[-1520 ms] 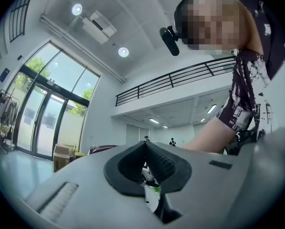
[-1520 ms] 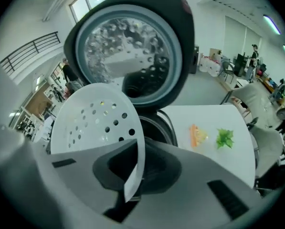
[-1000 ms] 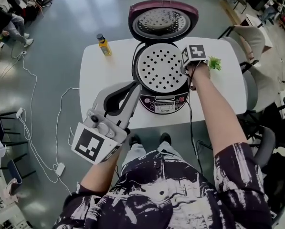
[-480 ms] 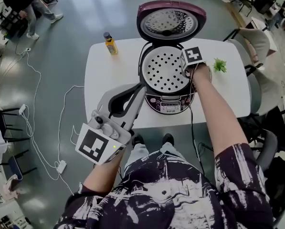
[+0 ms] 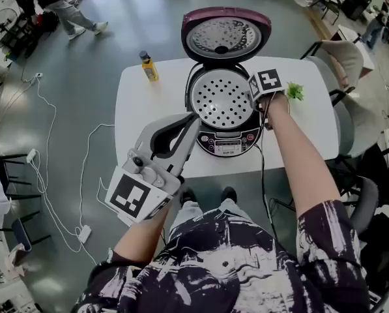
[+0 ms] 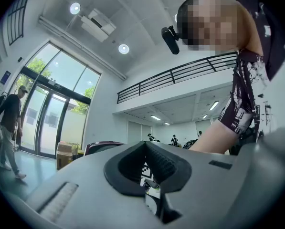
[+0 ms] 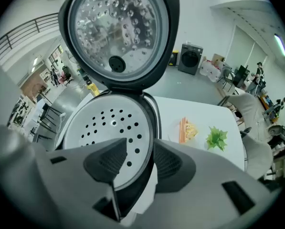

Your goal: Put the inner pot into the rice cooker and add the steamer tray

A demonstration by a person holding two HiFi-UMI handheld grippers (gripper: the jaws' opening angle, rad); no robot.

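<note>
Print on the rice cooker [image 5: 228,142] is too small to read; nothing else legible.

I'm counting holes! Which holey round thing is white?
The steamer tray lying in the rice cooker; the holey plate in the raised lid is shiny metal.

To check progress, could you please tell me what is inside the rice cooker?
A white perforated steamer tray fills the cooker's opening. Whatever lies beneath it, including the inner pot, is covered, so it cannot be seen.
</note>
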